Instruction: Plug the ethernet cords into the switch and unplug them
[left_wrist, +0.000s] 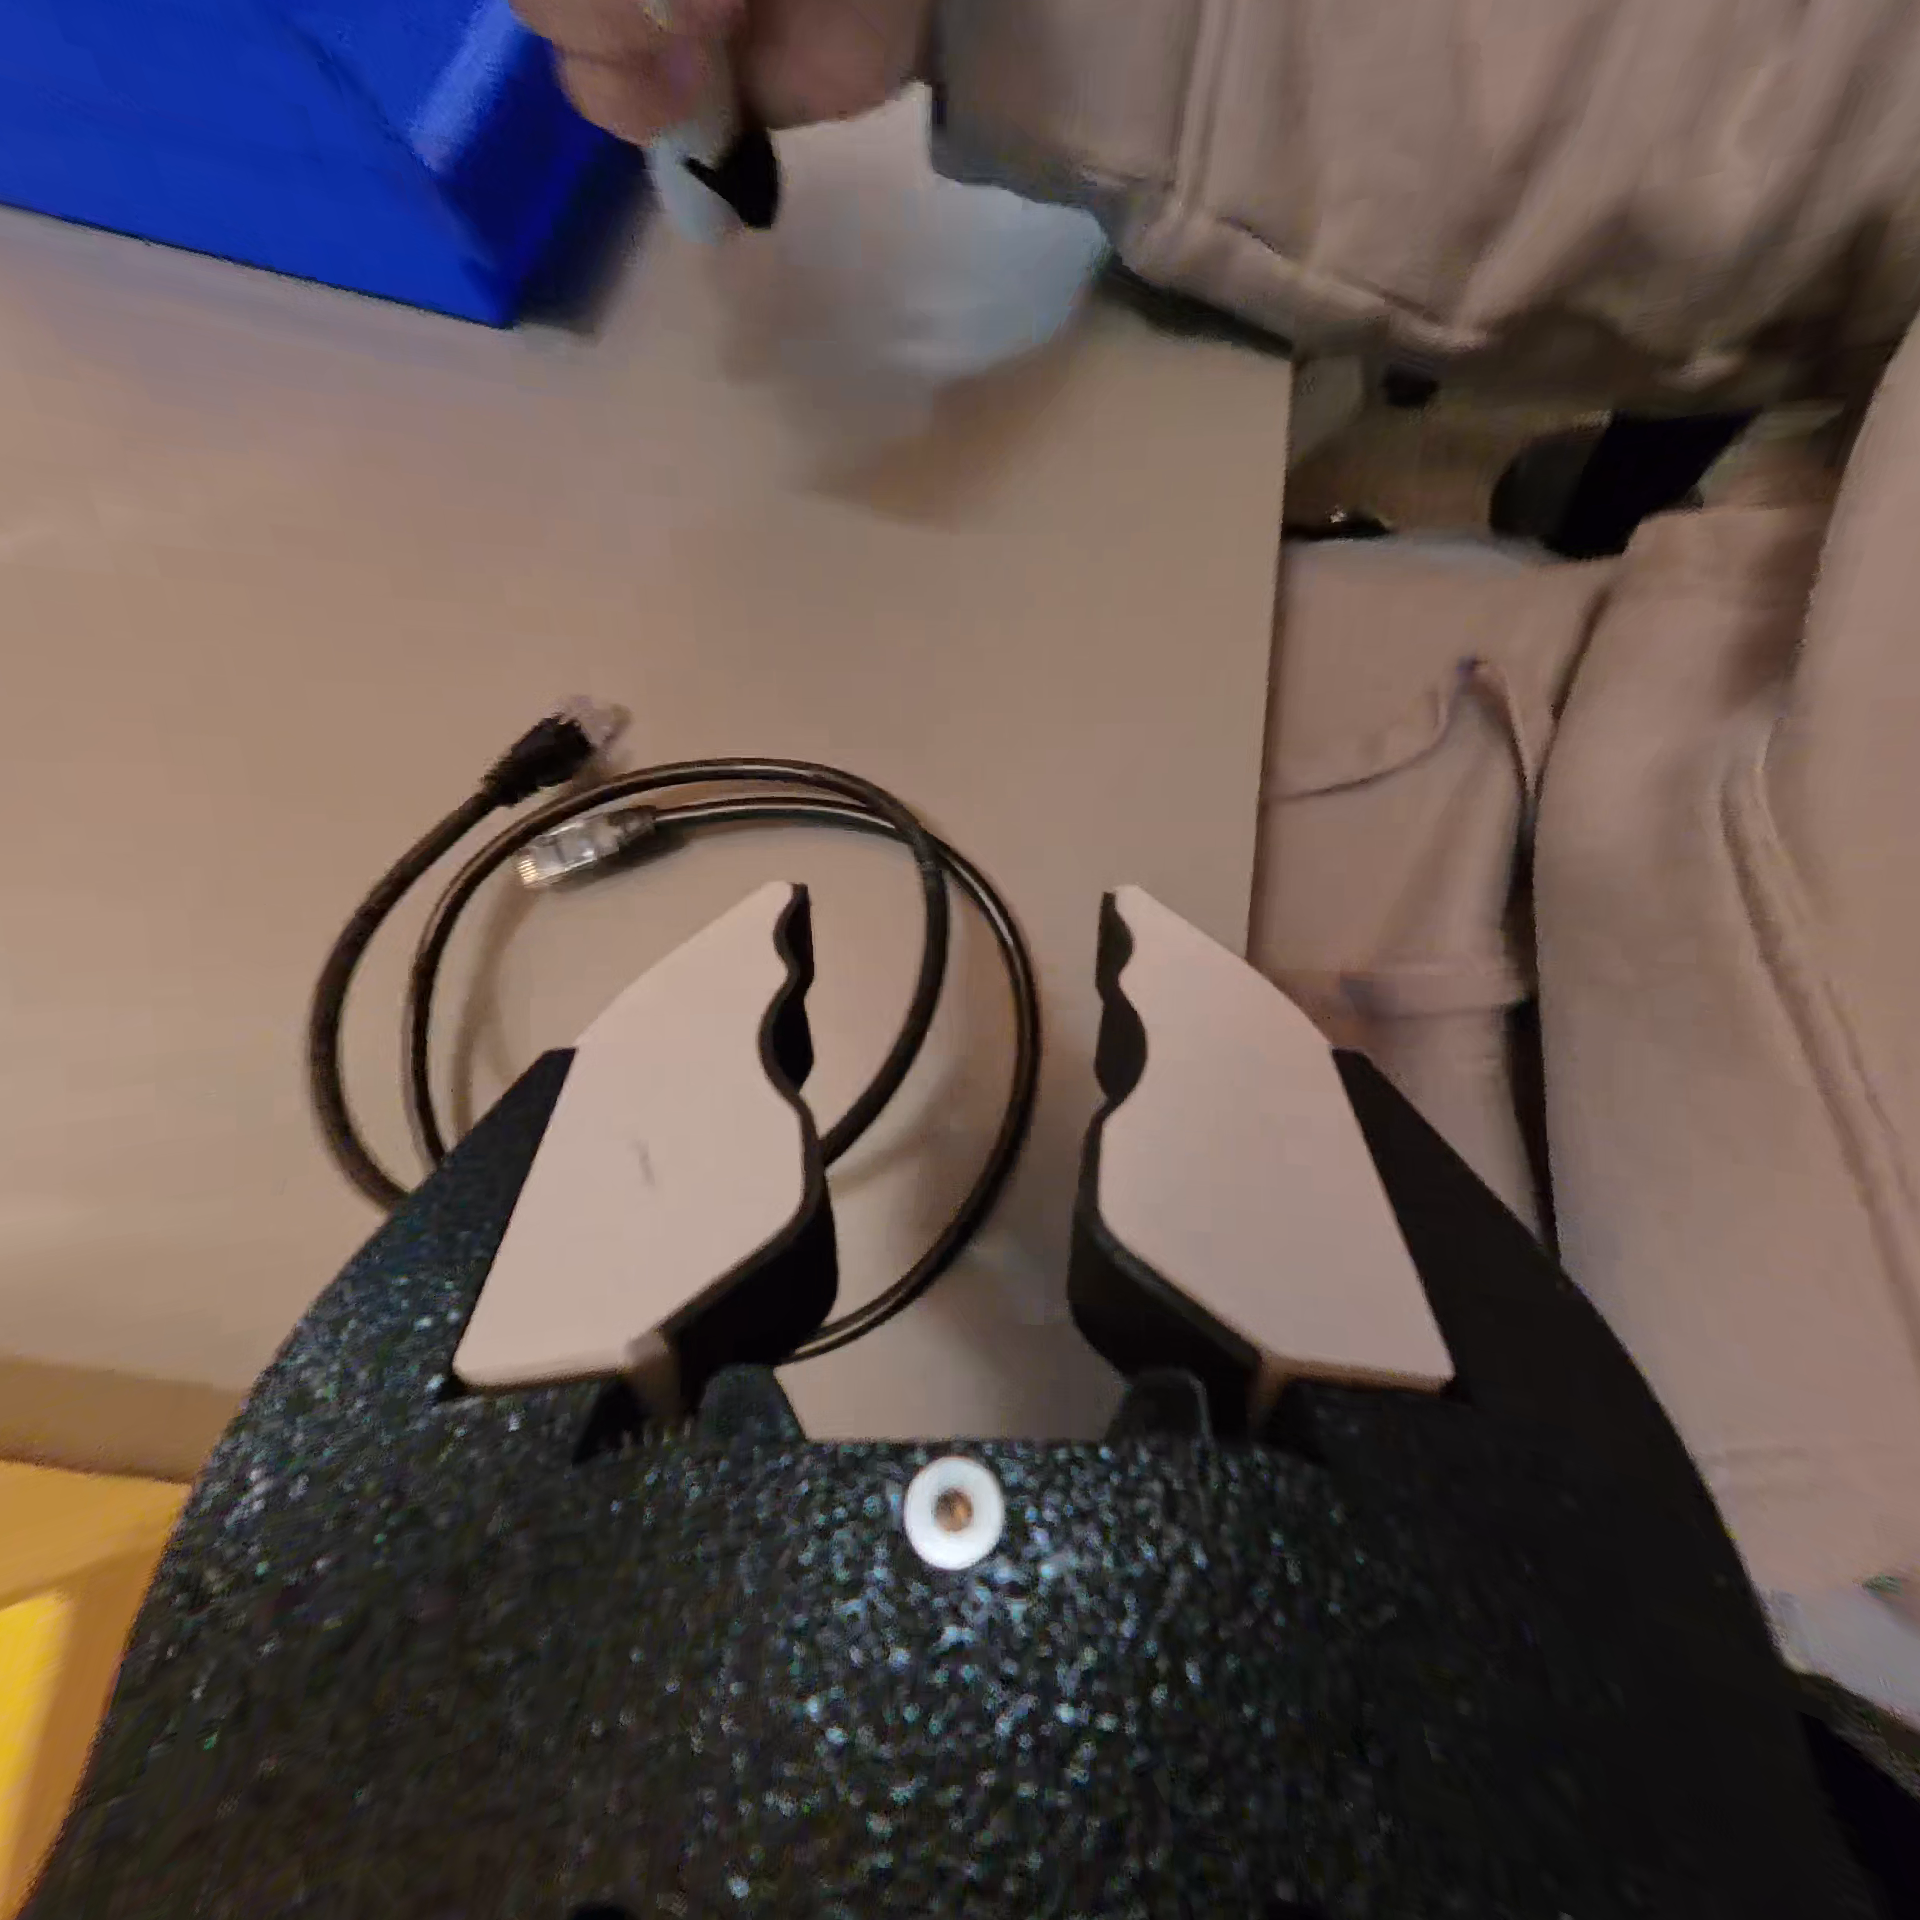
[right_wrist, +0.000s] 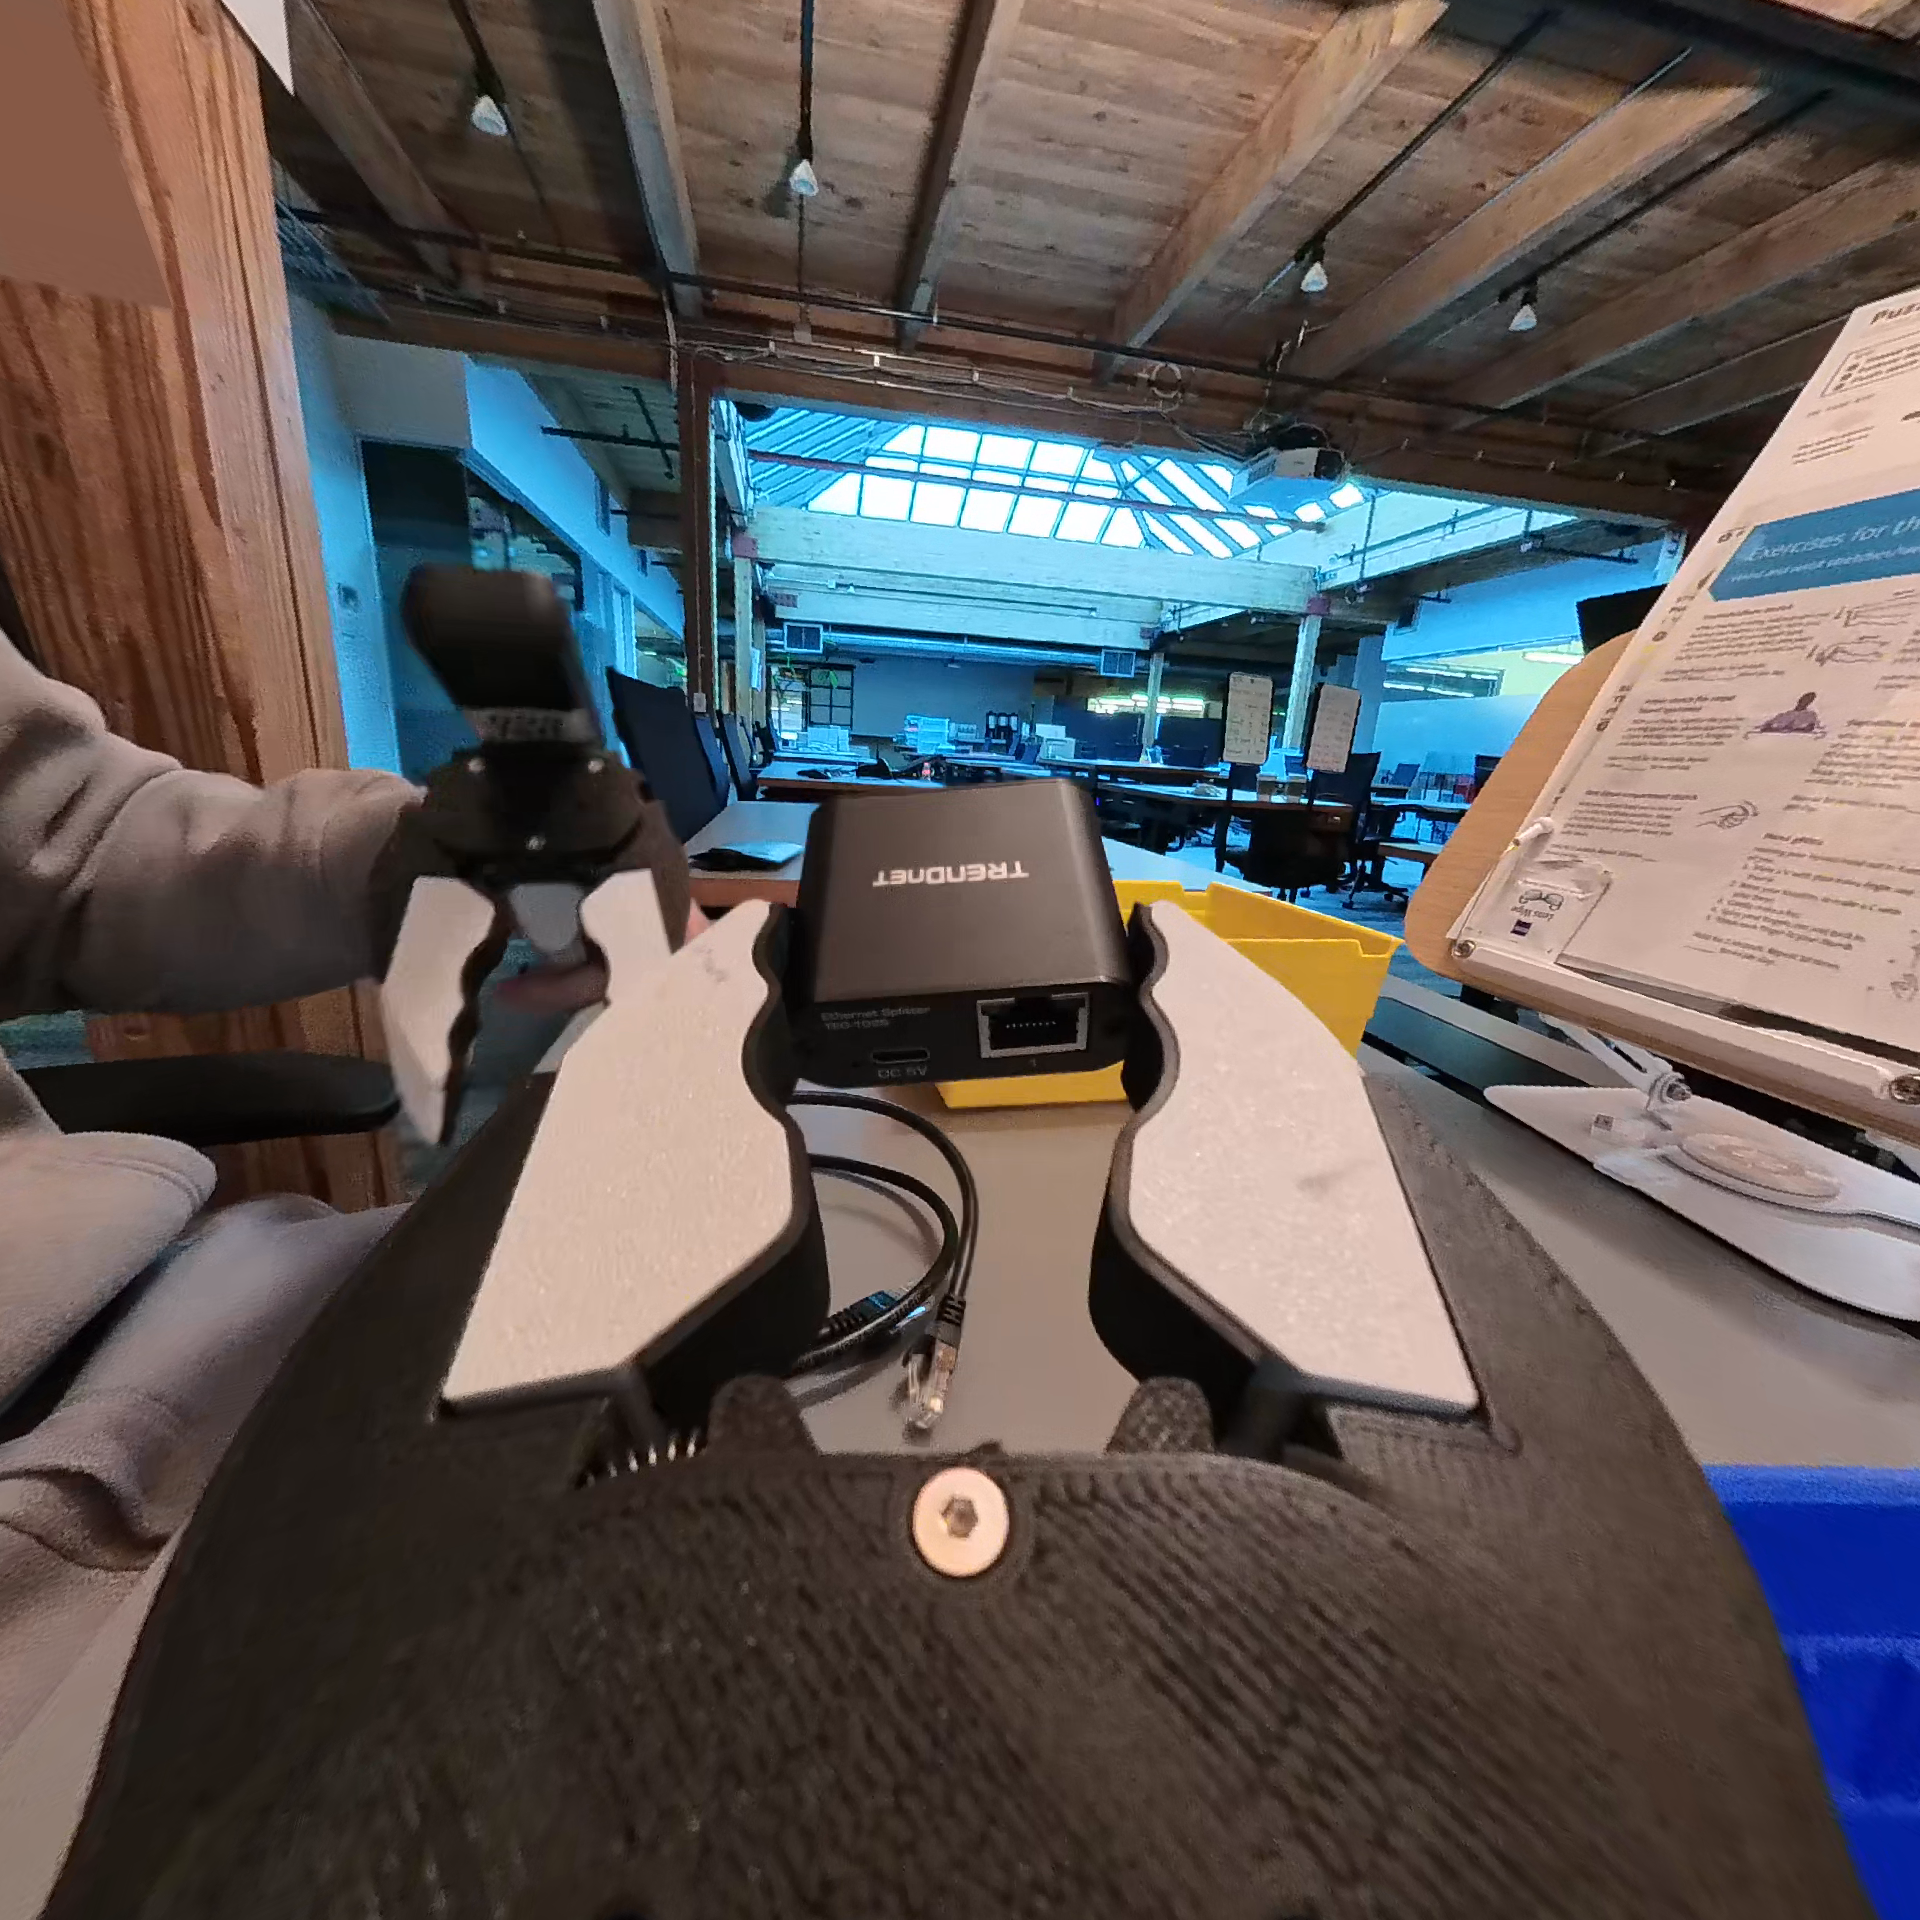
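Jaws: right gripper (right_wrist: 951, 935) clamps the black switch (right_wrist: 956, 935) by its sides, lifted off the desk (right_wrist: 1039, 1299) so its port faces back for plugging. Left gripper (left_wrist: 954, 914) is spread wide and empty above the coiled black ethernet cord (left_wrist: 665, 935), which lies loose near the desk's edge, likely the next pickup.
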